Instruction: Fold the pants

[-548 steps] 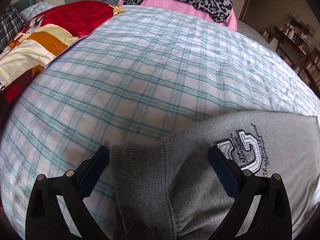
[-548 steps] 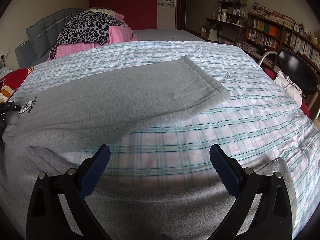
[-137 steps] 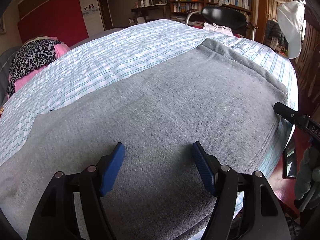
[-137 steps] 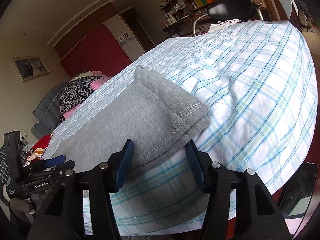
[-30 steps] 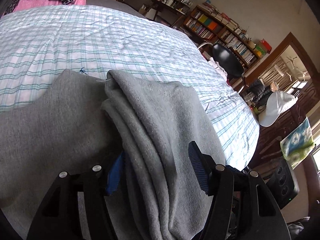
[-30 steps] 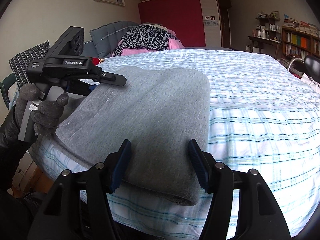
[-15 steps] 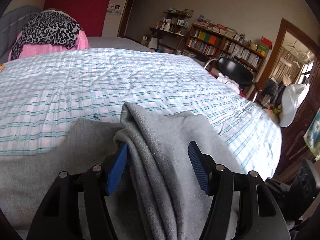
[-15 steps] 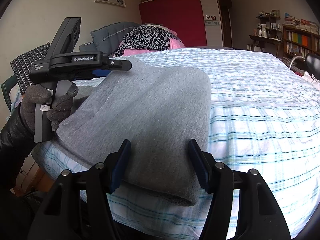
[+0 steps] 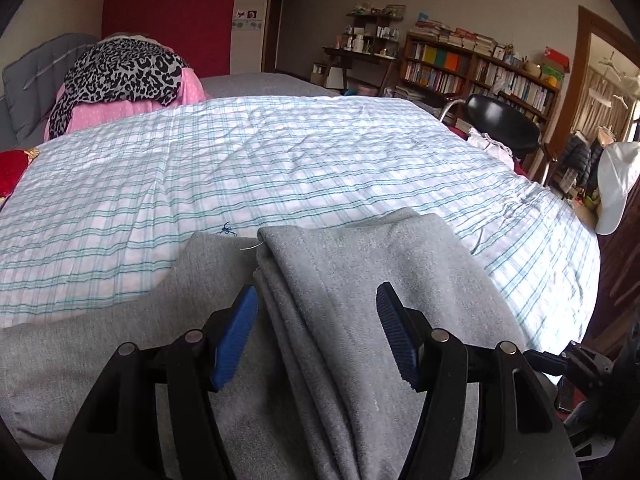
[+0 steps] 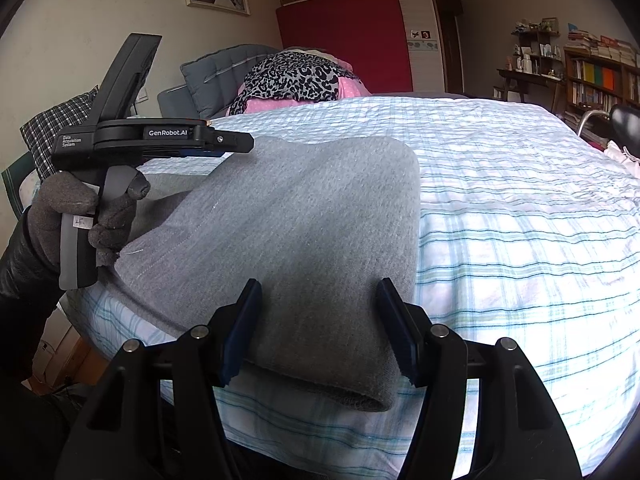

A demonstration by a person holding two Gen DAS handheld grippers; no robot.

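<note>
Grey pants (image 10: pixel 304 232), folded into a thick stack, lie on the checked bed sheet (image 10: pixel 520 216) by the bed's near edge. My right gripper (image 10: pixel 320 320) is open over the stack's near folded end, its blue pads apart with cloth spreading under both. In the left wrist view the layered fold of the pants (image 9: pixel 360 280) runs between the pads of my open left gripper (image 9: pixel 316 332), and a flat single layer spreads to its left. A gloved hand (image 10: pixel 68 204) holds the left gripper (image 10: pixel 236 144) level over the stack's far left corner.
A leopard-print and pink bedding pile (image 9: pixel 120 76) sits by the grey headboard (image 10: pixel 216 76). A black chair (image 9: pixel 500 124) and bookshelves (image 9: pixel 480 68) stand past the bed's right side. A checked pillow (image 10: pixel 60 128) lies at the left, and a white cap (image 9: pixel 616 184) hangs at the far right.
The left gripper has risen a little and rolled level, so its view now faces across the bed. The right gripper and the pants have stayed where they were.
</note>
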